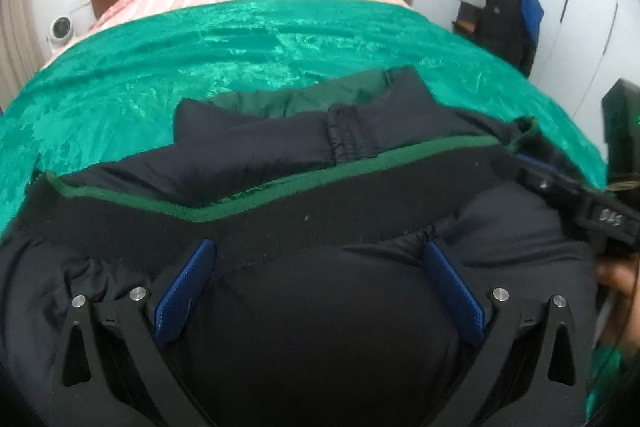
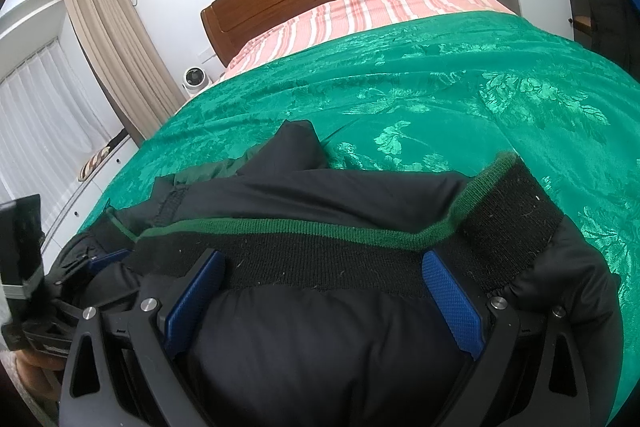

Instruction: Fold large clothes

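A puffy black padded jacket with a green-edged ribbed hem [image 1: 320, 307] is spread across the lower half of both views on a shiny green patterned bedspread [image 1: 200, 67]. The left gripper [image 1: 320, 267] and right gripper [image 2: 322, 277] are held apart, each straddling bulging padding just below the hem. Slippery, springy fill may be squeezed out on closing, so the fold could be lost. Curtains [image 2: 120, 59] at upper left are shown only by the right wrist view.
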{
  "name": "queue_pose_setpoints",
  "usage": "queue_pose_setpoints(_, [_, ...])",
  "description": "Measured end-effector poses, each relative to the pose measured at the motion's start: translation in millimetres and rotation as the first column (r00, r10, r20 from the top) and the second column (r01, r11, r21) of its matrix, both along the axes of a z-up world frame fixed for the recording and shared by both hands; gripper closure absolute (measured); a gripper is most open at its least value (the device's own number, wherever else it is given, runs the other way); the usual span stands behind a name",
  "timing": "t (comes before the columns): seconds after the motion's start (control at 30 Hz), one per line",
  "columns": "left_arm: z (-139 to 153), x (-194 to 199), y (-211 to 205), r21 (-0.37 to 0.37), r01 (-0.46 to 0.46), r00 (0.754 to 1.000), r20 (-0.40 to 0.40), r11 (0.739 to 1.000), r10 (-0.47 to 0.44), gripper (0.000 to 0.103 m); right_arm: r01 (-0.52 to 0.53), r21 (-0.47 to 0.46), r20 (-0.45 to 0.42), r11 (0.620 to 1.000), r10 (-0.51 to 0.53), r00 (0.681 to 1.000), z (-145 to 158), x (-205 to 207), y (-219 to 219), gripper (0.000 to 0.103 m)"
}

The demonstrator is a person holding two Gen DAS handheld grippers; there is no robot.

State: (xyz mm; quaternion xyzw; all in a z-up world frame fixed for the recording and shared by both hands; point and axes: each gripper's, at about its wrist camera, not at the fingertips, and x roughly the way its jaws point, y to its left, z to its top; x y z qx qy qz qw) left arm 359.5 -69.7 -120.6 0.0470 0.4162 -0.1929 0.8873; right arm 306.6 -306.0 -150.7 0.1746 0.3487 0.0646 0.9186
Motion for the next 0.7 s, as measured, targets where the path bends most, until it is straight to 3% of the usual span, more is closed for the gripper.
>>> queue_pose_setpoints(0.17, [10.1, -3.1, -0.5, 0.049, -0.017, 0.999, -0.035, 0.999, 0.018, 0.002, -0.003, -0.017, -0.023, 1.0, 0.003, 1.0, 2.7, 1.4, 2.2, 0.006])
queue_pose_setpoints(0.3, [30.5, -36.6, -2.7, 0.094, -0.009, 0.999, -0.051, 0.996, 0.014, 0.002, 0.031, 0.015, -0.051, 0.999, -0.031, 0.998, 28.2, -14.3, -3.4, 0.007])
queue_pose_setpoints(0.37, [20.1, -44.3, -8.2, 0.149, -0.002, 0.999, -0.035, 0.989, 0.007, 0.002, 0.049, 0.111, 0.008, 0.993, -0.05, 0.999, 52.4, -43.7, -9.8, 0.007])
queue_pose_setpoints(0.5, [-4.0, -37.3, 0.3, 0.092, -0.021, 0.999, -0.044, 0.996, 0.025, 0.001, 0.024, 0.135, 0.138, 0.991, -0.043, 0.989, 94.3, -133.5, -6.6, 0.006])
queue_pose_setpoints(0.6, [-1.0, -41.5, -1.7, 0.108, -0.015, 0.999, -0.034, 0.994, 0.019, 0.001, 0.037, 0.099, 0.188, 0.994, -0.055, 0.981, 100.1, -206.9, 2.9, 0.005])
queue_pose_setpoints(0.7, [17.2, -51.8, 2.0, 0.119, -0.009, 0.998, -0.067, 0.993, 0.017, 0.006, 0.084, 0.073, 0.176, 0.994, -0.096, 0.98, 85.4, -264.7, 8.7, 0.005])
